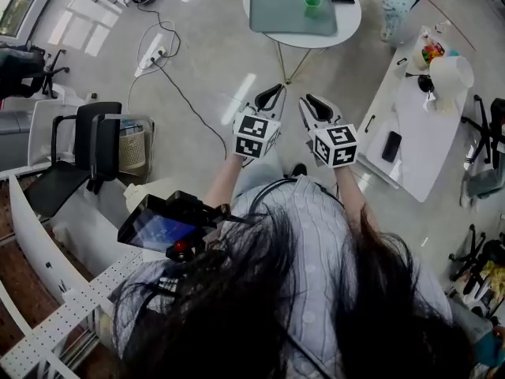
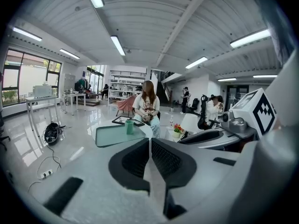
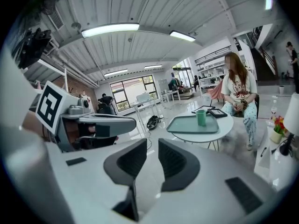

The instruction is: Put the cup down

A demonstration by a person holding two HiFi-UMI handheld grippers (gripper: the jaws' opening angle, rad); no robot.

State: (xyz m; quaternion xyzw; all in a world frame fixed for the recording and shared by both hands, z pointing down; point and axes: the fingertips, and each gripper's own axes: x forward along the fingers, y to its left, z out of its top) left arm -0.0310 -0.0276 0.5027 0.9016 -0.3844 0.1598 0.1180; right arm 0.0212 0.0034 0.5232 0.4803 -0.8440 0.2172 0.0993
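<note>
**Left gripper** (image 1: 272, 93): jaws pressed together, empty. **Right gripper** (image 1: 310, 101): jaws parted by a narrow gap, nothing between them. **Green cup** (image 1: 312, 5): upright on the teal tray (image 1: 276, 14) (near its far right corner) on a round white table (image 1: 348, 24), well ahead of both grippers.

The green cup (image 1: 313, 5) stands upright on a teal tray (image 1: 276, 14) atop the round white table (image 1: 349, 19).

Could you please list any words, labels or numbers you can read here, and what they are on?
None readable.
Left gripper cube and right gripper cube: square markers only, no letters.
Seated person's shirt: print too blurred to read.
</note>
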